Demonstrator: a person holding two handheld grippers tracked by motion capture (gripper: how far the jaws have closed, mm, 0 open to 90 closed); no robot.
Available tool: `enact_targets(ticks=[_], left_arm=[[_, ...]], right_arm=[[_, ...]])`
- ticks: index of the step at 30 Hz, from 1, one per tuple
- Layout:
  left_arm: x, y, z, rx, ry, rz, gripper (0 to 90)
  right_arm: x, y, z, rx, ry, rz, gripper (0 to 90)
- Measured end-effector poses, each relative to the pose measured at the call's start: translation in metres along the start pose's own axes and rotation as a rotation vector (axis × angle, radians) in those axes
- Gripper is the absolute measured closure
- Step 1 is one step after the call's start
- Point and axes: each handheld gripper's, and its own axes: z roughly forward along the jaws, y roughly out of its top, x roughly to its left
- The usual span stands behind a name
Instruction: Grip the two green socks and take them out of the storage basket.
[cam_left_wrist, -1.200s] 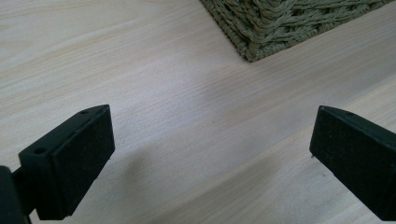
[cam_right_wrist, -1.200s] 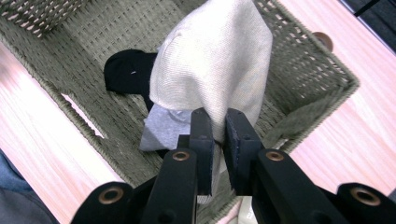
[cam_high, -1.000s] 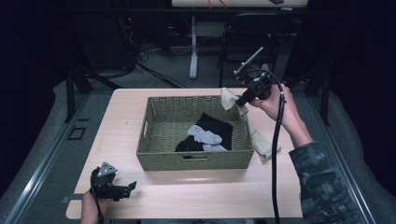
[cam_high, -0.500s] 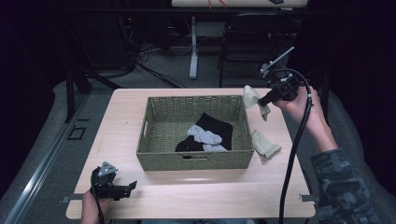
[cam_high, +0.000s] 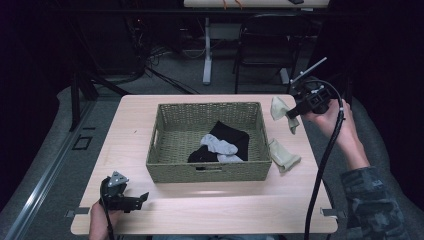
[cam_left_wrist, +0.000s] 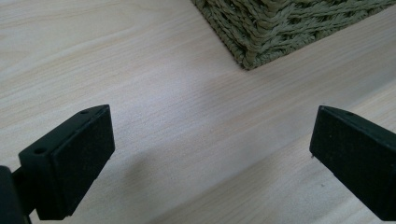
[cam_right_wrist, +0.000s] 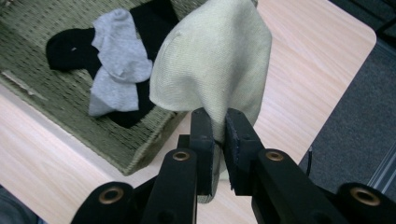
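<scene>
High view, right gripper (cam_high: 292, 113) carried cream sock (cam_high: 281, 111) rightward off basket (cam_high: 210, 172).

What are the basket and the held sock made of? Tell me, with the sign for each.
Basket: looks like woven wicker or paper cord, matte olive; twisted strands show at its corner.
Held sock: fine knit fabric, probably cotton blend, matte cream; tiny ribbing shows, and it drapes limp.

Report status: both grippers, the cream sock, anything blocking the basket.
Right gripper shut on cream sock, held up beside basket. Left gripper open, idle over table. Second cream sock flat beside basket; nothing blocking.
</scene>
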Motion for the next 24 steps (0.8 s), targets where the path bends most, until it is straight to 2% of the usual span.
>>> enact_targets(ticks=[4, 5, 8, 12, 13, 14, 18, 19, 20, 22, 24], left_arm=[[0.000, 0.000, 0.000, -0.002, -0.002, 0.003, 0.0], [0.000, 0.000, 0.000, -0.005, 0.000, 0.002, 0.0], [-0.001, 0.001, 0.001, 0.000, -0.002, 0.001, 0.0], [-0.001, 0.001, 0.001, 0.001, -0.002, 0.003, 0.0], [-0.001, 0.001, 0.001, 0.001, -0.002, 0.003, 0.0], [-0.001, 0.001, 0.001, 0.000, -0.003, 0.001, 0.0], [-0.001, 0.002, 0.002, -0.001, -0.003, 0.007, 0.0], [-0.001, 0.002, 0.002, -0.001, -0.003, 0.007, 0.0], [0.000, 0.002, 0.002, -0.001, -0.004, 0.007, 0.0], [0.000, 0.002, 0.003, 0.001, -0.007, 0.005, 0.0], [-0.001, 0.003, 0.003, 0.005, -0.007, 0.008, 0.0]], right_arm=[[-0.007, -0.008, 0.013, 0.037, -0.011, 0.014, 82.7], [-0.013, -0.015, 0.025, 0.058, -0.005, 0.031, 82.7], [-0.020, -0.026, 0.045, 0.087, -0.001, 0.057, 82.7], [-0.025, -0.041, 0.073, 0.093, -0.006, 0.085, 82.7], [-0.025, -0.041, 0.073, 0.093, -0.006, 0.085, 82.7], [-0.028, -0.050, 0.090, 0.111, -0.004, 0.093, 82.6], [-0.033, -0.061, 0.116, 0.135, 0.001, 0.127, 82.5], [-0.033, -0.061, 0.116, 0.135, 0.001, 0.127, 82.5], [-0.036, -0.066, 0.127, 0.149, 0.016, 0.140, 82.4], [-0.037, -0.068, 0.132, 0.148, 0.018, 0.151, 82.4], [-0.037, -0.075, 0.149, 0.141, 0.021, 0.180, 81.9]])
